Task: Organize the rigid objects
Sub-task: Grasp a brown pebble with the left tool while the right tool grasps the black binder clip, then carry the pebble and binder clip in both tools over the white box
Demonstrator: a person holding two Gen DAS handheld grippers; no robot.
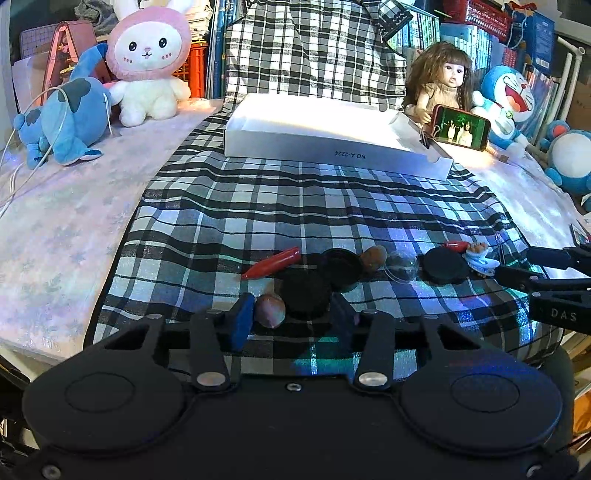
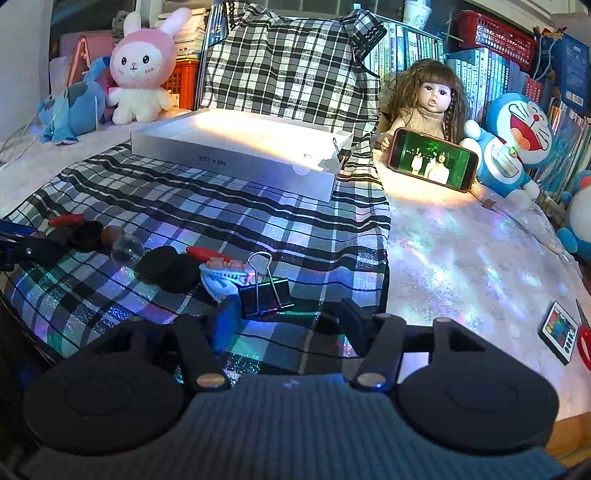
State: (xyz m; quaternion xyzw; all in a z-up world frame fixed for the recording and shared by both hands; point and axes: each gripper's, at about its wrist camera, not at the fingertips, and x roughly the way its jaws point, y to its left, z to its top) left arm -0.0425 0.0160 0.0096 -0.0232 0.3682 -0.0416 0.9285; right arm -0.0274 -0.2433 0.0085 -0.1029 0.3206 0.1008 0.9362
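Ahead of your fingers: plaid cloth (image 1: 295, 206) over pale bed surface (image 2: 461, 258). Beyond fingertips, bookshelves (image 2: 476, 70) line back wall, red baskets (image 2: 498, 33) on top. Warm light pools far ahead, right of fingers.

Black-and-white plaid cloth (image 1: 295, 206) over a pale, iridescent table (image 2: 461, 258). White box (image 1: 314, 136). Red tapered pieces (image 1: 273, 264), black discs (image 1: 445, 266), brown balls (image 1: 373, 257), a clear sphere (image 1: 402, 266), and a black binder clip (image 2: 264, 293). Pink-and-white rabbit plush (image 1: 147, 62); blue plush with dark patches (image 1: 62, 122); blue-and-white cat toy (image 2: 517, 147). Black left claw (image 1: 293, 317) with blue pads (image 1: 242, 321).
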